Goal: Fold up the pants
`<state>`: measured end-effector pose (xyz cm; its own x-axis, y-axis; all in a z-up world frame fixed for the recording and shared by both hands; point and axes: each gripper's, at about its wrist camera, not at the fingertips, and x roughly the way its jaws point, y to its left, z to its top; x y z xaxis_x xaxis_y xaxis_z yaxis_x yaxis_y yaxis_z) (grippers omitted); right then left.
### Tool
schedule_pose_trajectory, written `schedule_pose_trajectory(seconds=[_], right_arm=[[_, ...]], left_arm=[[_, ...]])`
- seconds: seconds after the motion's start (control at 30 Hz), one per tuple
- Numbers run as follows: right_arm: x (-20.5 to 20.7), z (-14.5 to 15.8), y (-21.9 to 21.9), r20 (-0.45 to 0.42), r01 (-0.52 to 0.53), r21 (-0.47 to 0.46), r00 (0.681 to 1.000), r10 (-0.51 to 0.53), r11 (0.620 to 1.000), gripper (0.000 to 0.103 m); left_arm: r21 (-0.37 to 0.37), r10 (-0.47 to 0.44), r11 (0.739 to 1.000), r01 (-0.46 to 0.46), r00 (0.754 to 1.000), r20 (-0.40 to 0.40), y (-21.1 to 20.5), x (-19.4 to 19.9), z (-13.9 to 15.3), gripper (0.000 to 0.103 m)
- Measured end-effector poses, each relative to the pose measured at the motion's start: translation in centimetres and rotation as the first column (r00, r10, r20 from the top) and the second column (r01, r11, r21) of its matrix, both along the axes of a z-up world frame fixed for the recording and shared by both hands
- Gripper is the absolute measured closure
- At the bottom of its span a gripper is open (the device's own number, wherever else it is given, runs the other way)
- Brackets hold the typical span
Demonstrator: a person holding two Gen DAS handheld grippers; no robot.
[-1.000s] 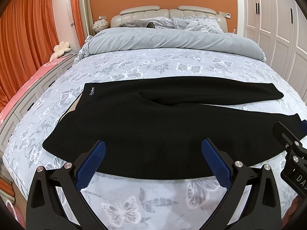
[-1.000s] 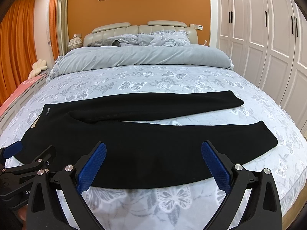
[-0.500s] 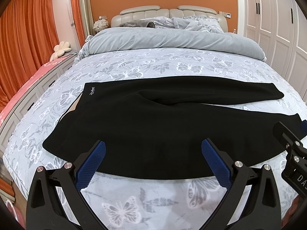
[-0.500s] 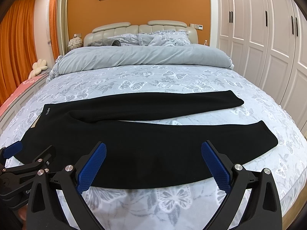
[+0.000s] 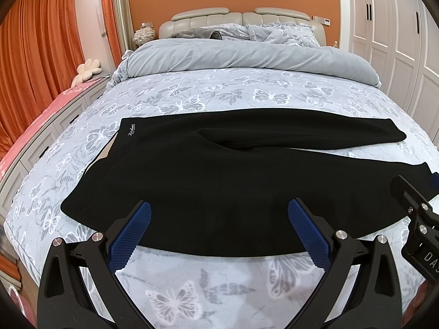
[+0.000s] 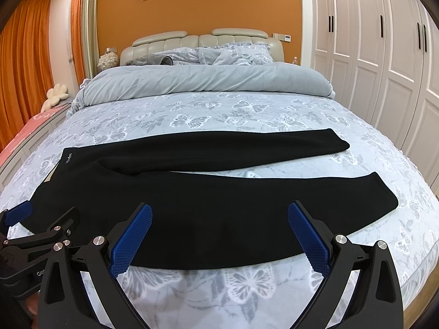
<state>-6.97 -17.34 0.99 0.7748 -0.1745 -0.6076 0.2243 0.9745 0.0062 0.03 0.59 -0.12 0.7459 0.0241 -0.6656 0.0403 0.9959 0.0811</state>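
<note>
Black pants lie flat across the bed, waistband with a small white label at the left, both legs spread apart and running to the right. My left gripper is open and empty, hovering above the near edge of the pants close to the waist end. My right gripper is open and empty above the near edge of the front leg. Each gripper shows at the edge of the other's view: the right gripper in the left wrist view, the left gripper in the right wrist view.
The bed has a grey butterfly-print cover. A folded grey duvet and pillows lie at the headboard. White wardrobes stand to the right, orange curtains and a pink-topped bench to the left.
</note>
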Motion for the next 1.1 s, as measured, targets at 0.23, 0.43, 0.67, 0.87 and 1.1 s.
schedule_pose_trajectory(seconds=[0.23,0.43,0.67,0.87,1.1], right_arm=[[0.0,0.1,-0.1,-0.001,0.001,0.002,1.0,-0.001,1.0,0.005],[0.1,-0.6,0.3,-0.012,-0.009,0.02,1.0,0.009,1.0,0.005],[2.7,0.7,-6.7,-0.079,-0.023,0.07,0.997,0.028,0.997,0.005],[9.3,-0.4,-20.6,-0.195,0.076,0.03,0.978,-0.069,0.997,0.005],[18.4,-4.1,-34.0,-0.266,0.242,0.077,0.94,-0.214,0.967,0.005]], left_arm=[[0.0,0.001,1.0,-0.001,1.0,0.0,0.0,0.0,0.0,0.005],[-0.002,-0.001,1.0,0.001,1.0,-0.011,0.2,0.2,-0.2,0.005],[-0.064,-0.041,0.997,0.035,0.996,-0.081,3.1,2.1,-0.8,0.005],[-0.274,-0.011,0.96,-0.051,0.976,-0.22,11.4,10.5,-0.4,0.005],[-0.318,0.241,0.882,-0.349,0.912,-0.331,24.6,25.8,-3.0,0.005]])
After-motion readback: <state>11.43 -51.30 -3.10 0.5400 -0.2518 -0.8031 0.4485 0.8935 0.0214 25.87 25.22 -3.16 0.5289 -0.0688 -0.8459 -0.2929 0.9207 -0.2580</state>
